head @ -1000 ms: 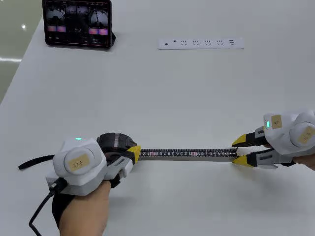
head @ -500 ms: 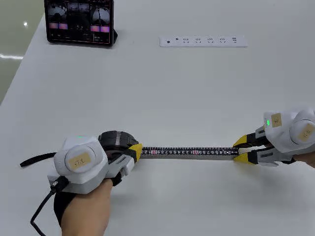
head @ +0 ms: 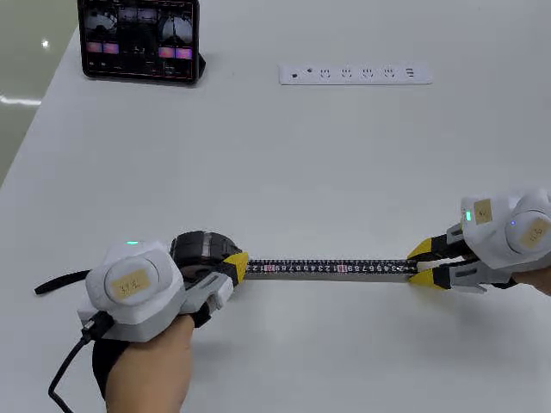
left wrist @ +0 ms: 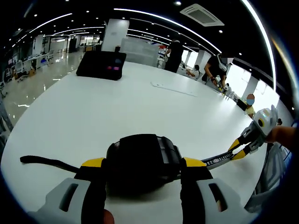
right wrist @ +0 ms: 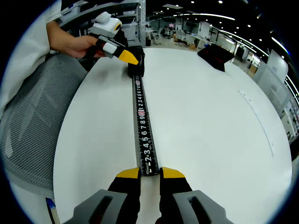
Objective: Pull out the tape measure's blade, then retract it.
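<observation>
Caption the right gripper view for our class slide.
Right gripper pinches the blade end; left gripper holds the case.

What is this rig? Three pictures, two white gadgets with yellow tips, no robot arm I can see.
There is no robot: a person holds a two-jaw gripper in each hand. The wide picture comes from a headset camera looking down at the white table. The two round ones come from cameras riding on the grippers. The left gripper clamps the tape measure's black case. The right gripper pinches the end of the blade, which lies pulled out between them. On the far side are a tablet and a power strip.
</observation>
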Available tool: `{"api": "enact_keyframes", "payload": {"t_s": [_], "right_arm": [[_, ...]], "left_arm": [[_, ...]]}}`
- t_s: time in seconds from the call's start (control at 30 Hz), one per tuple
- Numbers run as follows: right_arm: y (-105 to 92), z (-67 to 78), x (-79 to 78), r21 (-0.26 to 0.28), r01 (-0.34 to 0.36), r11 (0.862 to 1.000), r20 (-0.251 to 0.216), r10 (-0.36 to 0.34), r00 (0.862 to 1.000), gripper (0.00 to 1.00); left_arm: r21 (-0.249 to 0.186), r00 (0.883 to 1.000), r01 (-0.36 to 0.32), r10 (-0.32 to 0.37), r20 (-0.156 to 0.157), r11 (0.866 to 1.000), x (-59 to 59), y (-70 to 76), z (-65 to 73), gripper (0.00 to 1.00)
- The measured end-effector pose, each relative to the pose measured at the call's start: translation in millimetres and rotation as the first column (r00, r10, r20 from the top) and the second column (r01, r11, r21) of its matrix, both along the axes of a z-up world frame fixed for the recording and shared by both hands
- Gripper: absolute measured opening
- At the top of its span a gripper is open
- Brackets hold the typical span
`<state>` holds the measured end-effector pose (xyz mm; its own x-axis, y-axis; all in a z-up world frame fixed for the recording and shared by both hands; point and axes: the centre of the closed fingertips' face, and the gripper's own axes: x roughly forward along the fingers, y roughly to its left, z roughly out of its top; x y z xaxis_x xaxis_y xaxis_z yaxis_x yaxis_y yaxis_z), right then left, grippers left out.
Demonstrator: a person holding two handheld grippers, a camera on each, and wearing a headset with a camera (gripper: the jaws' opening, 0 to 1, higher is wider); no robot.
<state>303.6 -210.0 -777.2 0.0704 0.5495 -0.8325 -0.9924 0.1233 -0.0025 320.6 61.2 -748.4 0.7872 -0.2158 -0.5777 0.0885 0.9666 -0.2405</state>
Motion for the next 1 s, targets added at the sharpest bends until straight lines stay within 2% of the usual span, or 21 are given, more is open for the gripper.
{"api": "enact_keyframes", "payload": {"t_s": [0.53,0.9,1.0], "right_arm": [[1.4,1.0,-1.0,-0.012,-0.001,1.0,0.001,0.002,1.0,0.11],[1.3,1.7,-2.9,-0.017,-0.002,1.0,0.003,0.002,1.0,0.11],[3.2,2.4,-3.6,-0.006,0.006,1.0,-0.011,-0.006,1.0,0.11]], "left_arm": [[0.028,1.0,0.018,-0.017,-0.025,0.999,0.1,-0.3,-1.8,0.58],[0.022,0.999,0.024,-0.023,-0.032,0.999,0.8,-0.3,-2.7,0.58],[0.017,0.999,0.024,-0.023,-0.032,1.0,0.5,-0.5,-2.7,0.58]]}}
